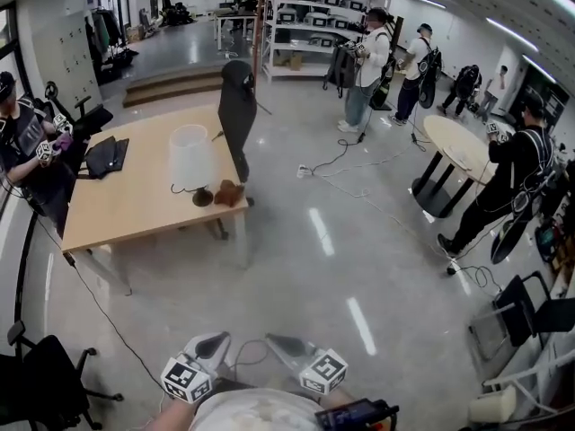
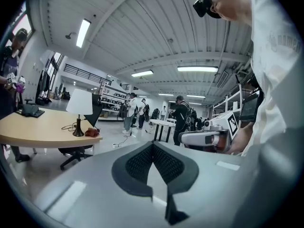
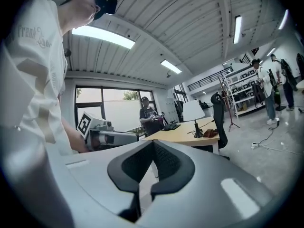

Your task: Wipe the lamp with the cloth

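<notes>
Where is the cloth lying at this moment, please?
In the head view the brown cloth lies upper left, near the right edge of the wooden table, just right of the base of the lamp, with the black chair behind it.

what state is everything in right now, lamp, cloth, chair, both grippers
lamp: upright on the table, untouched
cloth: crumpled on the table beside the lamp's base
chair: upright beside the table
left gripper: shut, empty, far from the table
right gripper: shut, empty, far from the table
</notes>
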The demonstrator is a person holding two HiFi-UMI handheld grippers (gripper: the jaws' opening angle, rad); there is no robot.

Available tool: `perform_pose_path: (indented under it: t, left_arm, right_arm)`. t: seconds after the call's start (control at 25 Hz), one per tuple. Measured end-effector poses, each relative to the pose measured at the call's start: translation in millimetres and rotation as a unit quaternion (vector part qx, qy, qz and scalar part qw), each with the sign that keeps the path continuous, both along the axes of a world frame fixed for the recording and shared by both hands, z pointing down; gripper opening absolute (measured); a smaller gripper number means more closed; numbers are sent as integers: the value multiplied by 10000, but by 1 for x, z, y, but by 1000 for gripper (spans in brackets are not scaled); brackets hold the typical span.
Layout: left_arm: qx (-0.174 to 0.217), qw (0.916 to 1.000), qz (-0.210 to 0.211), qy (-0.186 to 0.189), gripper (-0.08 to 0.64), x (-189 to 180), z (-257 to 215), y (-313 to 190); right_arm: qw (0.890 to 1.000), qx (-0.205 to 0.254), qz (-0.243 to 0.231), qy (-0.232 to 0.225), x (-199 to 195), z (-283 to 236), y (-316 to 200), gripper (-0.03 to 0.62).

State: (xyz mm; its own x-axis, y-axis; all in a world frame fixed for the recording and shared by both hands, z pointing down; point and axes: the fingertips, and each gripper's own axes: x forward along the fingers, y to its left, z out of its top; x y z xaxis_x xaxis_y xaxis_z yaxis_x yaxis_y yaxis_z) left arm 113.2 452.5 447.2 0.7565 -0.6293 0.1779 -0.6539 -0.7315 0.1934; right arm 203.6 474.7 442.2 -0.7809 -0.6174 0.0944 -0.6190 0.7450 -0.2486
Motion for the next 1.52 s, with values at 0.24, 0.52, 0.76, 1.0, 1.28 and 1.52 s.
perform_pose_path:
  t: [0.24,0.52,0.76,1.0,1.28,1.52]
  left_arm:
    - [-27,9999,-91,-78,2,-7,-1,-9]
    - [-41,9993,-362,-44,2,-33,-9,-29]
    - [-140,9987,-495,-30,2,-58,-5,-47]
    - [-272,9987,-424,-47,2,-83,-2,-81]
    - [-309,9990,-322,-62,2,-112,2,-132]
    - [-352,9991,-219,-53,2,-147,5,-183]
  right_arm:
    - [9999,-49,-119,18,-7,1,-14,14]
    - [9997,-72,-247,34,-27,-7,-41,14]
    - [9995,-212,-179,141,-44,-2,-69,14]
    - [9994,-286,-62,175,-62,-5,-98,14]
    - [9990,-434,79,110,-93,2,-144,14]
    - [9988,-408,170,231,-125,3,-199,14]
